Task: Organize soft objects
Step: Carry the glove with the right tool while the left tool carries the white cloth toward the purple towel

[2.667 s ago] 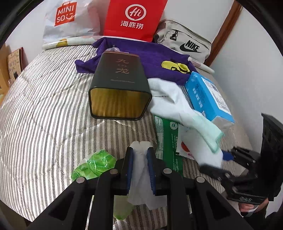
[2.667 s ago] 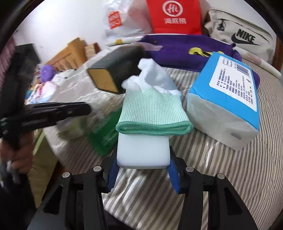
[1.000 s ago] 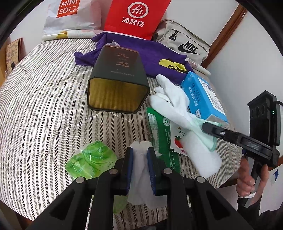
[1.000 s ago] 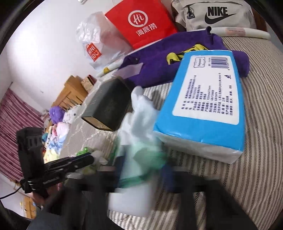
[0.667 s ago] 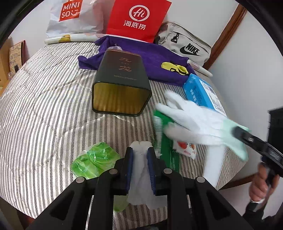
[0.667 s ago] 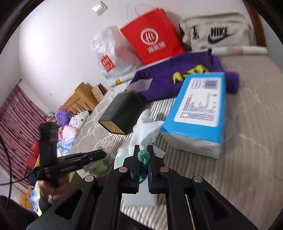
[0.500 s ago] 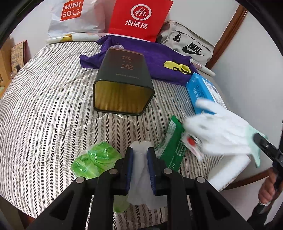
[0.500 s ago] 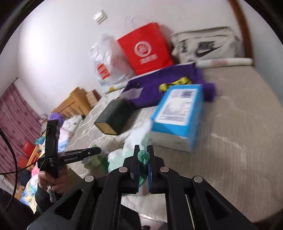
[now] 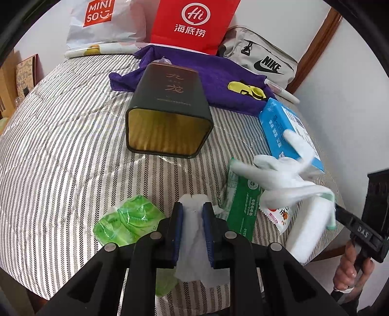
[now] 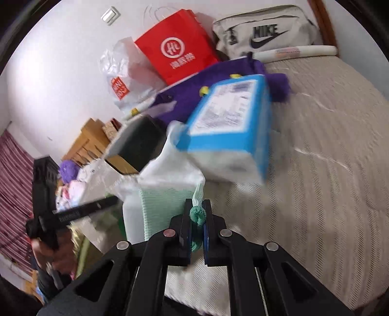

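Note:
My left gripper [image 9: 192,209] is shut on a white tissue [image 9: 194,233] and holds it over the striped bed [image 9: 60,145], just in front of a dark open tin box [image 9: 167,114] lying on its side. My right gripper [image 10: 196,210] is shut on the green cuff of a white glove [image 10: 170,170]. The glove [image 9: 284,179] hangs above the bed's right edge next to a blue tissue pack [image 9: 287,131]. A white sponge block [image 9: 308,231] lies under the glove. A purple towel [image 9: 218,80] lies behind the box.
A green plastic packet [image 9: 128,218], a green wipes pack [image 9: 240,209] and a small snack sachet [image 9: 279,214] lie near the front edge. A red paper bag [image 9: 192,21], a Miniso bag [image 9: 102,19] and a Nike pouch [image 9: 262,60] stand against the wall.
The right gripper closed on the glove's green cuff, lifted it off the bed and swung it to the right edge. The left gripper kept still with the tissue.

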### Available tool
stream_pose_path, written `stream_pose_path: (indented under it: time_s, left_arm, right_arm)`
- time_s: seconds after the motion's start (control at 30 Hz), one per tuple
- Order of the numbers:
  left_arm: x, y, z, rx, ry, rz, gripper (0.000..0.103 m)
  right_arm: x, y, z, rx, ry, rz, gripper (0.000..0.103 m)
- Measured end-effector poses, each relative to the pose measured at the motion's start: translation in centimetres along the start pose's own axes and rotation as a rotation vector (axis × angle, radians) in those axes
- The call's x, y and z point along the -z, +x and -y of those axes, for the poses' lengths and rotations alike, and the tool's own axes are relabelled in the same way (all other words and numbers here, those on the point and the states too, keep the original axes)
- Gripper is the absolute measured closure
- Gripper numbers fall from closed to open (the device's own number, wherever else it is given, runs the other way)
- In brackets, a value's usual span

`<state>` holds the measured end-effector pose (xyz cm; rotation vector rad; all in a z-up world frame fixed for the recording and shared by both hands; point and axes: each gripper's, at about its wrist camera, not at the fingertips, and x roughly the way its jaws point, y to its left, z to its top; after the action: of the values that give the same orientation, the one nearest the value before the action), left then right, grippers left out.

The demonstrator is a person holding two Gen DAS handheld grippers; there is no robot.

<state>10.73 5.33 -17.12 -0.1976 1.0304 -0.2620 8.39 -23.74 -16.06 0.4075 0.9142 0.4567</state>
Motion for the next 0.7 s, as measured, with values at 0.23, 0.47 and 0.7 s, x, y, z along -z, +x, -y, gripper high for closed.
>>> stream_pose_path:
  time_s: [0.23, 0.47, 0.7]
  left_arm:
    - [-0.2, 0.1, -0.4, 0.011, -0.004, 0.001, 0.086]
    - [-0.4, 0.1, -0.5, 0.026, -0.005, 0.007, 0.086]
    - [-0.6, -0.5, 0.0, 0.033, 0.007, 0.022, 0.086]
  right_arm:
    - [-2.0, 2.1, -4.1, -0.07, -0.089, 0.022, 0.096]
    - [-4.5, -3.6, -5.7, -0.125, -0.121, 0.181, 0.096]
    - [-4.0, -10.4, -5.0, -0.086, -0.15, 0.265, 0.096]
